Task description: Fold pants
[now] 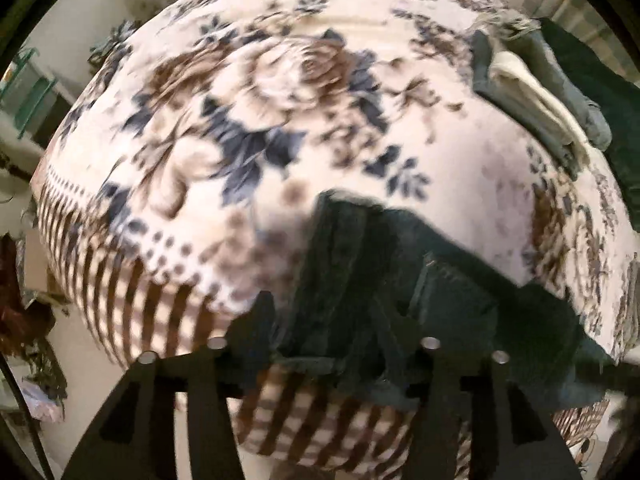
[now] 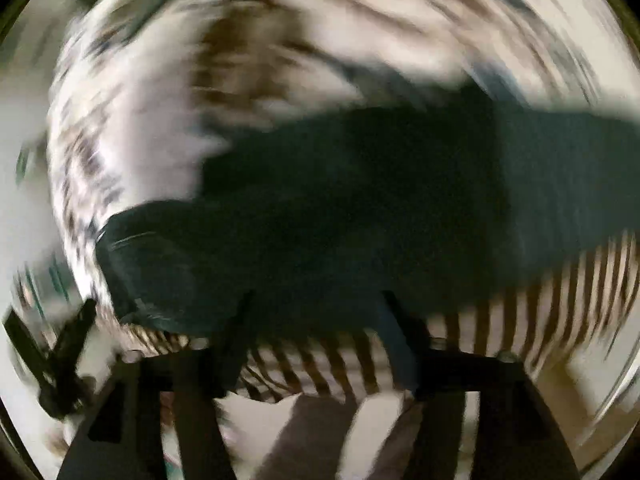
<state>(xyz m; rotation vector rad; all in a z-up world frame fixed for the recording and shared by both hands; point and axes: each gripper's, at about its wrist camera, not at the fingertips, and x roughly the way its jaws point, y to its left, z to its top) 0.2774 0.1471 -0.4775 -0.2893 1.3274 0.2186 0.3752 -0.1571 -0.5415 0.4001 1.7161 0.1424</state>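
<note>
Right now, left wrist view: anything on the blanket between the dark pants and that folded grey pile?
Nothing. Between the dark pants and the folded grey pile, only bare floral blanket shows, in the left wrist view.

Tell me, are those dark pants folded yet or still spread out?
Partly folded. The dark pants lie doubled in layers along the flowered blanket's striped edge, bunched and untidy near the gripper. Blur hides the rest.

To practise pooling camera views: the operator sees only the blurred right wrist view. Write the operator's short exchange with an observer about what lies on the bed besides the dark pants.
Operator: Besides the dark pants, is anything on the bed?
Observer: Yes. The left wrist view shows a folded stack of clothes, grey and cream, at its upper right.
Operator: My blanket is a smear. What pattern?
Observer: The blanket has a big brown rose with blue leaves.
</note>
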